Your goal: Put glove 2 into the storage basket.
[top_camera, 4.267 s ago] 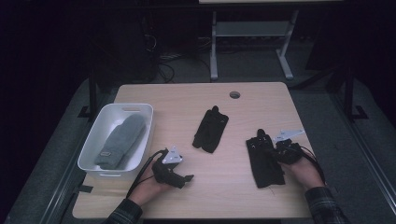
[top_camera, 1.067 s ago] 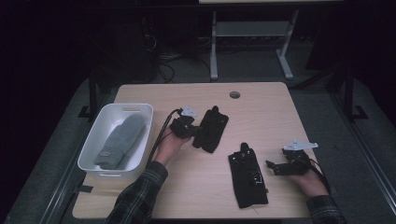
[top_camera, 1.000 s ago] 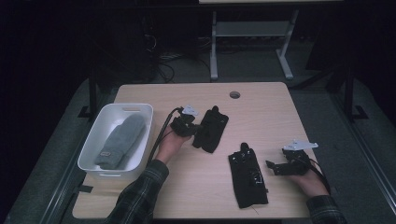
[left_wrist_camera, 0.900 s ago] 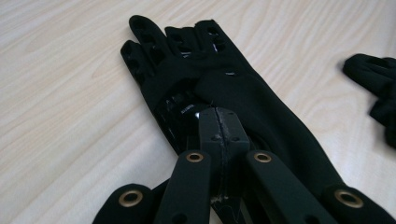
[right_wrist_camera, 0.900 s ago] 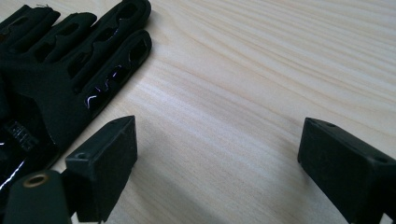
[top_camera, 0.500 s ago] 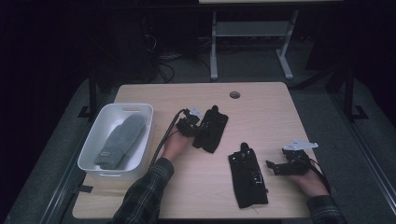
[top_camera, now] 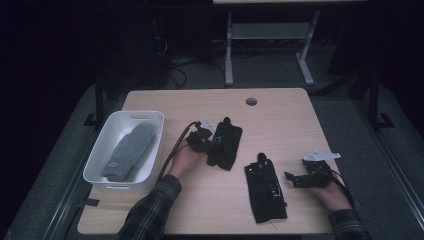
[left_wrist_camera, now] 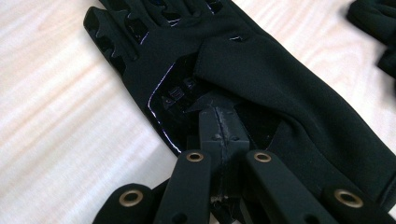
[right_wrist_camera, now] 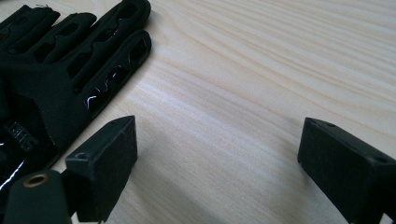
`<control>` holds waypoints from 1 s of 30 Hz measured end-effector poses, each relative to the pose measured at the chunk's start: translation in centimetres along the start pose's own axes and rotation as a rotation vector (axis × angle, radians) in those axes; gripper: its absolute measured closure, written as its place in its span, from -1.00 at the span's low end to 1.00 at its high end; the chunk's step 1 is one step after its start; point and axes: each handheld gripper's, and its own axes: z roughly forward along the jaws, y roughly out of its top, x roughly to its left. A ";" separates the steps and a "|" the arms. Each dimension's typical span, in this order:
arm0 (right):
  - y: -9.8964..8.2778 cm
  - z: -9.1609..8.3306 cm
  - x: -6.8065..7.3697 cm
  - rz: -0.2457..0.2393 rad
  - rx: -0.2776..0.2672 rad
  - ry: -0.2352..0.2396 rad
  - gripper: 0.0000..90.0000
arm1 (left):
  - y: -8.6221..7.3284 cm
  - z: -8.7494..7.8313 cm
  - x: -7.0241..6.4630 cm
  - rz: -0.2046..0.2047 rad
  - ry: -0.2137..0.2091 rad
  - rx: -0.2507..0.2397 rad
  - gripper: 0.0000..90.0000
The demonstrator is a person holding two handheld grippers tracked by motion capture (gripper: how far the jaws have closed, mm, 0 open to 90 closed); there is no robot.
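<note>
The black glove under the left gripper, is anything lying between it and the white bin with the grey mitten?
Nothing visible. Bare table lies between the black glove, pinched by the left gripper, and the white bin. Inside lies the grey mitten.

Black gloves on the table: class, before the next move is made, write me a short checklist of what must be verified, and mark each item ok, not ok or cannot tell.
1. Left gripper shut on far black glove: ok, jaws pinch a fold.
2. Fold caught firmly enough to lift: cannot tell.
3. Right gripper free: ok, jaws wide over bare table.
4. Near black glove lies flat, apart from the far one: ok.
5. White bin has room beside the grey mitten: ok.
</note>
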 end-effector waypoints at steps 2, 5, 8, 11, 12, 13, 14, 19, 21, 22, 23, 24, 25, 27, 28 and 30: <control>0.0 0.0 0.0 0.000 0.000 0.000 -0.74 | -0.3 -0.3 -0.3 0.006 -0.005 0.007 0.99; 0.0 0.0 0.0 0.001 0.000 0.000 -0.74 | -0.8 -0.6 -0.8 0.008 -0.019 0.005 0.99; 0.0 0.0 0.0 0.001 0.000 0.000 -0.74 | -1.3 -1.0 -1.2 0.009 -0.033 0.009 0.99; 0.0 0.0 0.0 0.001 0.000 0.000 -0.74 | -1.7 -1.4 -1.6 0.008 -0.049 0.016 0.99; 0.0 0.0 0.0 0.001 -0.001 0.000 -0.74 | -1.8 -1.6 -1.7 0.013 -0.053 0.020 0.99; 0.0 0.0 0.0 0.001 -0.001 0.000 -0.74 | -2.0 -1.7 -1.9 0.013 -0.058 0.022 0.99; 0.0 0.0 0.0 0.002 0.000 0.000 -0.74 | -2.2 -1.9 -2.1 0.009 -0.062 0.018 0.99; 0.0 0.0 0.0 0.001 0.000 0.000 -0.74 | -2.9 -2.6 -3.1 0.035 -0.080 0.045 0.99; 0.0 0.0 0.0 0.001 0.000 0.000 -0.74 | -3.1 -2.8 -3.6 0.041 -0.091 0.050 0.99; 0.0 0.0 0.0 0.001 -0.001 0.000 -0.74 | -3.3 -2.9 -3.8 0.048 -0.098 0.054 0.99; 0.0 0.0 0.0 0.001 -0.001 0.000 -0.74 | -3.4 -3.1 -4.1 0.051 -0.103 0.056 0.99; 0.0 0.0 0.0 0.001 0.000 0.000 -0.74 | -3.6 -3.2 -4.3 0.051 -0.107 0.059 0.99; 0.0 0.0 0.0 0.001 0.000 0.000 -0.74 | -3.7 -3.3 -4.5 0.056 -0.113 0.063 0.99; 0.0 0.0 0.0 0.002 0.000 0.000 -0.74 | -4.1 -3.6 -4.9 0.055 -0.127 0.065 0.99; 0.0 0.0 0.0 0.001 0.000 0.000 -0.74 | -4.3 -3.8 -5.1 0.053 -0.134 0.067 0.99; 0.0 0.0 0.0 0.002 0.000 0.000 -0.74 | -4.5 -4.1 -5.5 0.059 -0.143 0.077 0.99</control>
